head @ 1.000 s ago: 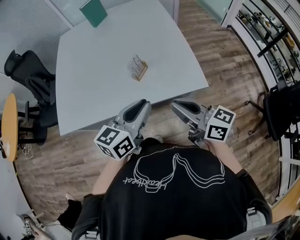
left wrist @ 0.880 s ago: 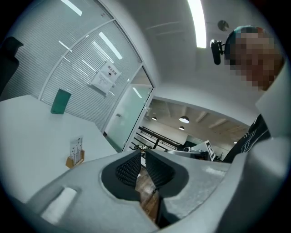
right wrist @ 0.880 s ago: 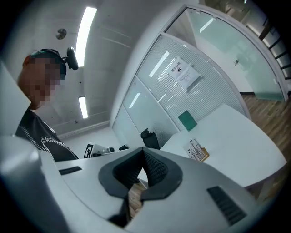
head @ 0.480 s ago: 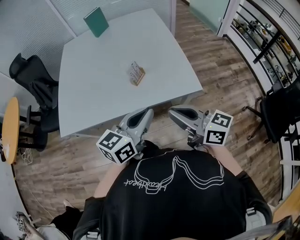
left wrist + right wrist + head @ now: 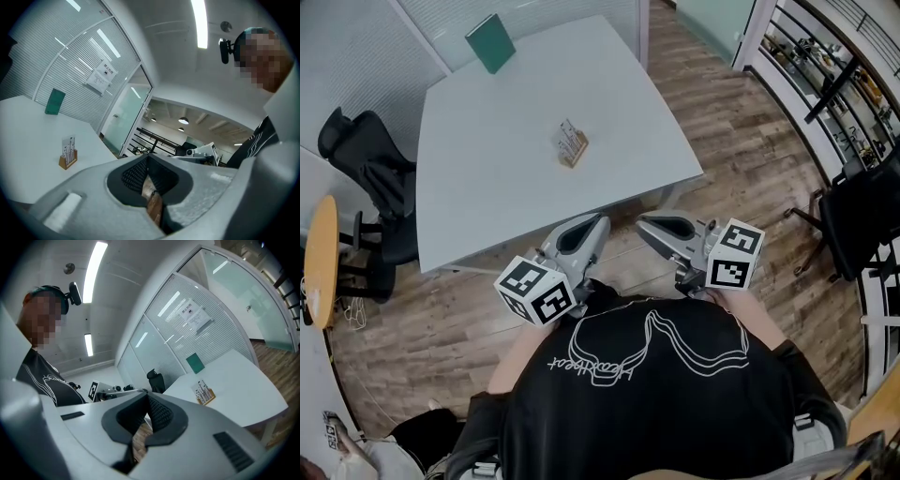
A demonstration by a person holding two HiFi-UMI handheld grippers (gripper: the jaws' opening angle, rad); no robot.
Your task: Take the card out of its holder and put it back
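Head view, left gripper (image 5: 592, 223), right gripper (image 5: 645, 225), level before torso (image 5: 647, 375), fingers (image 5: 570, 238) together

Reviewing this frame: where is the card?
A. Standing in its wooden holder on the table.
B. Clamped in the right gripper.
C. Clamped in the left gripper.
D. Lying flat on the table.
A: the card stands in the wooden holder on the white table, while the left gripper and right gripper, both shut and empty, are short of the table's edge.
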